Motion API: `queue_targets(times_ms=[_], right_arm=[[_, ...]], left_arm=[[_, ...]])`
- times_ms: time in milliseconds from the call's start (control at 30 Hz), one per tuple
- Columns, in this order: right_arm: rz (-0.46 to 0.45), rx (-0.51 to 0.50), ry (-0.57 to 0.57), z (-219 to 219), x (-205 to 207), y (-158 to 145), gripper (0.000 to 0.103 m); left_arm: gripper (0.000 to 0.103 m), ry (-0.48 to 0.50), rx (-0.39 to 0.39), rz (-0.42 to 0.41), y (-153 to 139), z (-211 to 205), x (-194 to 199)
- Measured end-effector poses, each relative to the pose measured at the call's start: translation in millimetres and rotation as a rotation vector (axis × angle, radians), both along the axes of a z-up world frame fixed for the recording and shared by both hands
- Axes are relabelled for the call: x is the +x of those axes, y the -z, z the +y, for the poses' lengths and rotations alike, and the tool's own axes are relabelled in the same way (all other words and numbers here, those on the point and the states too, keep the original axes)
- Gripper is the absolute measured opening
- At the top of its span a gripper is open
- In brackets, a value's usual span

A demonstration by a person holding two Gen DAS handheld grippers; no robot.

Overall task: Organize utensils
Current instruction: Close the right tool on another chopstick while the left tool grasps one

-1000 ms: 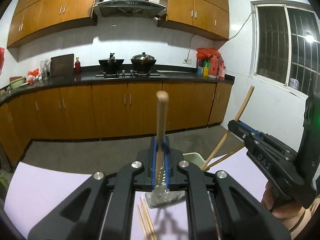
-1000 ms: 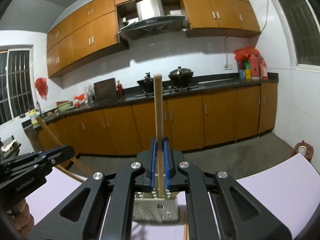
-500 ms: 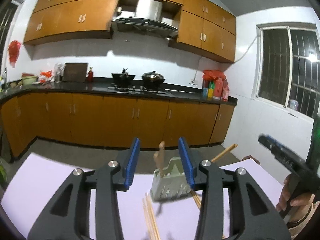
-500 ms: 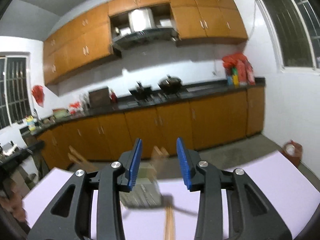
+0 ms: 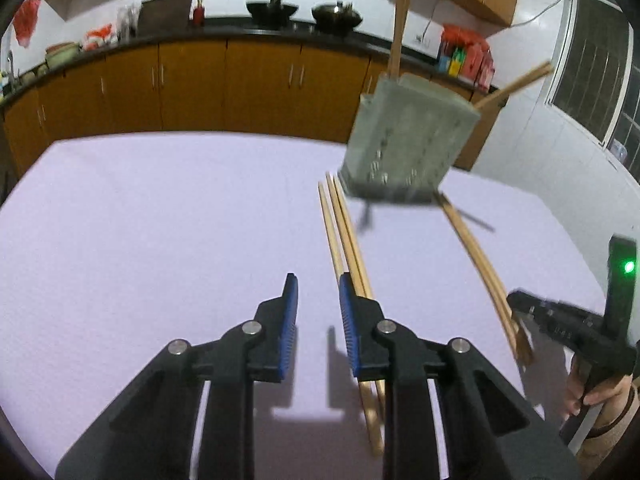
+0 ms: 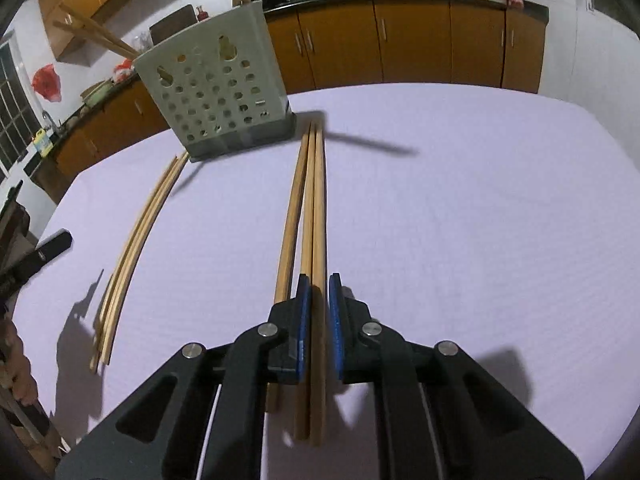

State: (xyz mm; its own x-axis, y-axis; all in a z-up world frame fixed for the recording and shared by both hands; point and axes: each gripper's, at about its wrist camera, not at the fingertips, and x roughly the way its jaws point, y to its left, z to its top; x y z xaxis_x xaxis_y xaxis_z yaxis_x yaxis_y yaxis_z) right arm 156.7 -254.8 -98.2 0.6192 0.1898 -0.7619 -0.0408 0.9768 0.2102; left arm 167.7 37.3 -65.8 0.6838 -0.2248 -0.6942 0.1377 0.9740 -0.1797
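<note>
A grey perforated utensil holder point(image 5: 408, 140) point(image 6: 218, 80) stands on the lavender table with several wooden chopsticks upright in it. My left gripper point(image 5: 314, 300) is open and empty above the table, with a bundle of chopsticks point(image 5: 346, 248) lying just right of its right finger. My right gripper point(image 6: 318, 300) hangs low over three chopsticks point(image 6: 310, 208); its jaws are narrowly apart around the rightmost one, with a small gap showing. A second bundle point(image 6: 136, 248) point(image 5: 480, 264) lies further left in the right wrist view.
The lavender table point(image 6: 480, 200) point(image 5: 160, 220) has its far edge in front of brown kitchen cabinets point(image 5: 200, 76). The right gripper's body point(image 5: 576, 328) shows at the right of the left wrist view. The left gripper's tip point(image 6: 36, 256) shows at the left edge.
Both grippers released their chopsticks into the holder, opened, and dropped down toward the table. The right gripper's jaws have narrowed around one lying chopstick.
</note>
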Motion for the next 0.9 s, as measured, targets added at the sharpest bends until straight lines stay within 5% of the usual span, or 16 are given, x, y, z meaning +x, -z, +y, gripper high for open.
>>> queue_targets(times_ms=[467, 633, 900], right_arm=[[0.014, -0.047, -0.009, -5.1, -2.9, 6.7, 0.008], [0.011, -0.05, 0.101, -21.4, -1.0, 5.7, 0.008], [-0.005, -0.082, 0.078, -21.8, -7.3, 6.3, 0.008]], left_arm=[[0.02, 0.059, 0.006, 0.065, 24.0, -21.4, -1.8], [0.017, 0.082, 0.02, 0.081, 28.0, -29.3, 1.5], [0.01, 0.079, 0.12, 0.096, 39.1, -43.4, 2.2]])
